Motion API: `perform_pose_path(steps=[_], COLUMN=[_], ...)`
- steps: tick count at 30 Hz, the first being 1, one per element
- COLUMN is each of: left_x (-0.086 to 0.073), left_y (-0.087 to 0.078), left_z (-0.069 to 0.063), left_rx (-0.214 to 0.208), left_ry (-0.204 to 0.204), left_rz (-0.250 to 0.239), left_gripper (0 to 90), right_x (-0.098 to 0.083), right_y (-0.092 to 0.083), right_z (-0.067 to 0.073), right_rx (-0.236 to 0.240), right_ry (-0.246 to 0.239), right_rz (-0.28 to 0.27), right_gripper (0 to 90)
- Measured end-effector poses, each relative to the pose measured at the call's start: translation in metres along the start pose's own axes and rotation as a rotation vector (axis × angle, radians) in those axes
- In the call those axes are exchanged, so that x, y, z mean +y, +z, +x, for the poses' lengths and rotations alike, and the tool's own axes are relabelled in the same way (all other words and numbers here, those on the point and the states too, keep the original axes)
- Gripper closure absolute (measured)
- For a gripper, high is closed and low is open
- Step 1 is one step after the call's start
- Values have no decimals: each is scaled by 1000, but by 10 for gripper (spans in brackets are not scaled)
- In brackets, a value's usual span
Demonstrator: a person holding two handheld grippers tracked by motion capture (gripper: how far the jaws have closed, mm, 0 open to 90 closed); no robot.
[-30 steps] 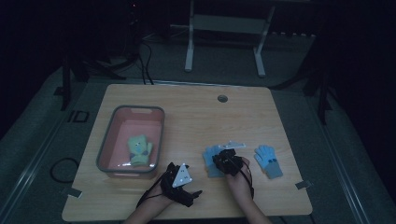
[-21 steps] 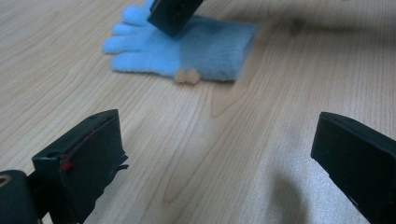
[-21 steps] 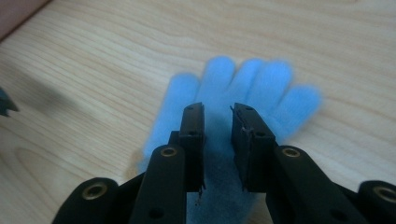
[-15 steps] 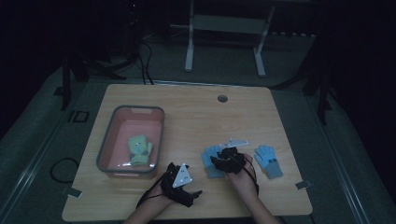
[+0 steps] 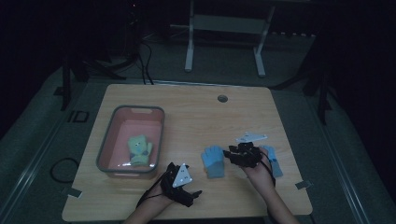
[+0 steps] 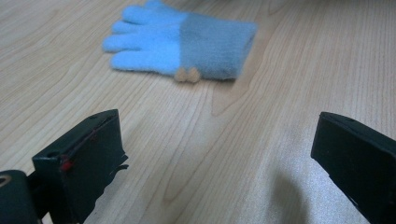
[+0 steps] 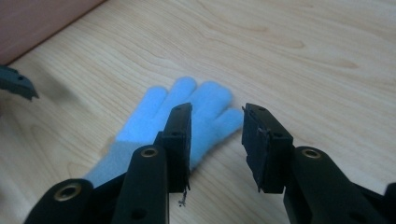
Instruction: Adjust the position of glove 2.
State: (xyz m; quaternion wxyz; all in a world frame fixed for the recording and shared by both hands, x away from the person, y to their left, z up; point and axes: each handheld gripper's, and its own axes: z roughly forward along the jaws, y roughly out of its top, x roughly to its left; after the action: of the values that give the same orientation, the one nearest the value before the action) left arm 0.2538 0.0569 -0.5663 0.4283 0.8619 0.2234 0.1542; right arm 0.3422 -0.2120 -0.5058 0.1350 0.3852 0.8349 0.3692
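Right tool (image 5: 229, 154) has just spread its jaws and lifted off the blue glove (image 5: 214, 161) at lower centre, now lying released on the bench (image 5: 196, 116); left tool (image 5: 194, 195) spread, empty.

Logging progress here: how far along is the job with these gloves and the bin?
Done: a green glove lies in the pink bin. In hand: the right gripper hovers over one blue glove; its jaws have just been opening, with nothing between them. Left: that glove and the second blue glove lie on the table; the left gripper is open.
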Motion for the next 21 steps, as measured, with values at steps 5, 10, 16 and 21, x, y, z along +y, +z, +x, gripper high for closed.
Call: perform_pose_path(steps=[5, 10, 16, 21], left_x=[0, 0, 0, 0], left_y=[-1, 0, 0, 1], left_z=[0, 0, 0, 0], left_rx=[2, 0, 5, 4], left_ry=[2, 3, 5, 6], left_rz=[-1, 2, 3, 6], left_gripper=[26, 26, 26, 26], right_x=[-5, -11, -22, -33], right_y=[-13, -25, -40, -52], right_z=[-15, -35, -63, -85], right_rx=[-5, -4, -42, -57], right_ry=[-25, -2, 1, 18], right_rz=[-30, -33, -30, -33], right_gripper=[615, 623, 638, 640])
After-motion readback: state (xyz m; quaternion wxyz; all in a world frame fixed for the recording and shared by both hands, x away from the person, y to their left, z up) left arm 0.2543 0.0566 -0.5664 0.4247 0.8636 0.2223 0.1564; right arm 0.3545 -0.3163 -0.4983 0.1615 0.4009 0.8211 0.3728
